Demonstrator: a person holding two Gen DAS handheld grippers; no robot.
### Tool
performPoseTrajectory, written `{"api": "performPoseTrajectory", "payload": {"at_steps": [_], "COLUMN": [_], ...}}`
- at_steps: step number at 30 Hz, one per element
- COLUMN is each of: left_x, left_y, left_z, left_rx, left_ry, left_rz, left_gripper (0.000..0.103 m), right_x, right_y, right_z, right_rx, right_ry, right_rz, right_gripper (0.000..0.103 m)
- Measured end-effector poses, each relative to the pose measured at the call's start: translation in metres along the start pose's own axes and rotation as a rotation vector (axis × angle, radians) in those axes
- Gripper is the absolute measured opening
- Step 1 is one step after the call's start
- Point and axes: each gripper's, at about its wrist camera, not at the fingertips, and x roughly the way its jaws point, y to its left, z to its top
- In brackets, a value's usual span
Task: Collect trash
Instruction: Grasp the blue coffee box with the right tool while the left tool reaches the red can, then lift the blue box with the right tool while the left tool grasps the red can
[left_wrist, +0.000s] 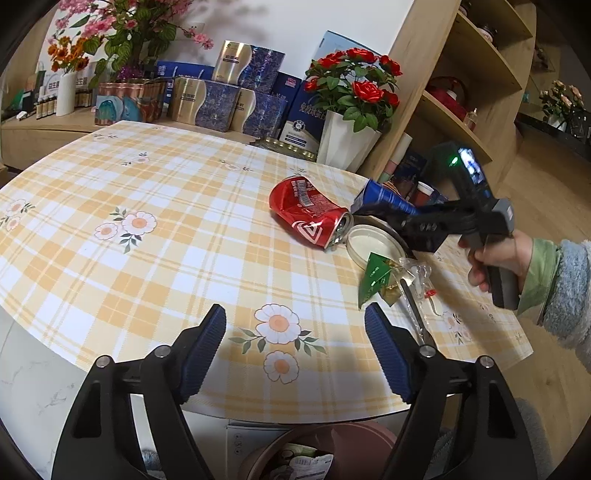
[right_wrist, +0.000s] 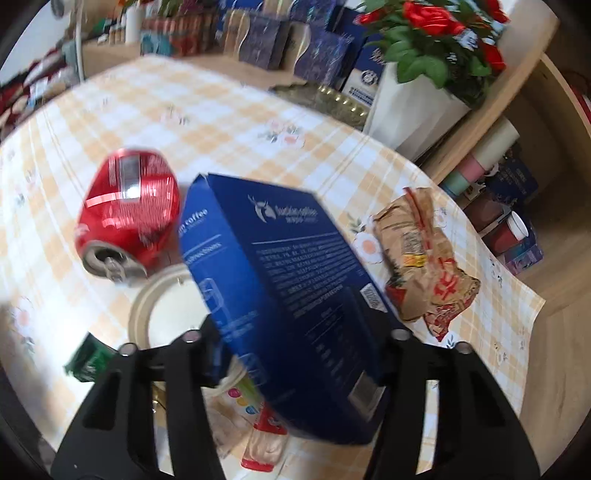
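Trash is seen scattered at the right end of a yellow-checked tablecloth (left_wrist: 147, 206). Left wrist view: a crushed red soda can (left_wrist: 310, 210) lies on its side, its mouth just beside a round white lid (left_wrist: 373, 245). A green wrapper (left_wrist: 375, 275) and clear plastic scraps (left_wrist: 421, 277) lie near the lid. The left gripper (left_wrist: 295, 343) hangs over the table's near edge, fingers (left_wrist: 205, 350) well apart, nothing between them or touched. A brown bin (left_wrist: 325, 443) with scraps inside is seen below. The right gripper (left_wrist: 391, 216), held by a hand (left_wrist: 498, 258), is clamped on a blue box (left_wrist: 384, 197).

Right wrist view, blurred: the blue coffee box (right_wrist: 295, 295) is held between the right gripper's (right_wrist: 299, 354) fingers (right_wrist: 214, 362), tilted above the lid (right_wrist: 162, 306). The can (right_wrist: 129, 210) lies left of it. A crumpled brown paper bag (right_wrist: 424, 262) lies right of it. A red-capped packet (right_wrist: 264, 435) is seen under the box.
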Motion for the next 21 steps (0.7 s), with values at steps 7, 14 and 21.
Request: {"api": "performPoseTrajectory", "payload": {"at_steps": [7, 14, 21], "left_x": [0.038, 0.119, 0.159], "left_y": [-0.016, -0.054, -0.059], "left_z": [0.043, 0.094, 0.108], "left_rx": [0.076, 0.343, 0.4], "left_ry": [0.072, 0.196, 0.254], "left_rz": [-0.082, -0.109, -0.075], "left_gripper": [0.066, 0.052, 0.03], "right_x": [-0.022, -0.033, -0.038], "right_y": [-0.036, -0.073, -0.102], "right_z": [-0.005, -0.019, -0.039], "right_rx": [0.108, 0.261, 0.379], "right_ry": [-0.077, -0.121, -0.155], "right_rz": [0.016, 0.038, 0.068], "right_gripper": [0.032, 0.025, 0.021]}}
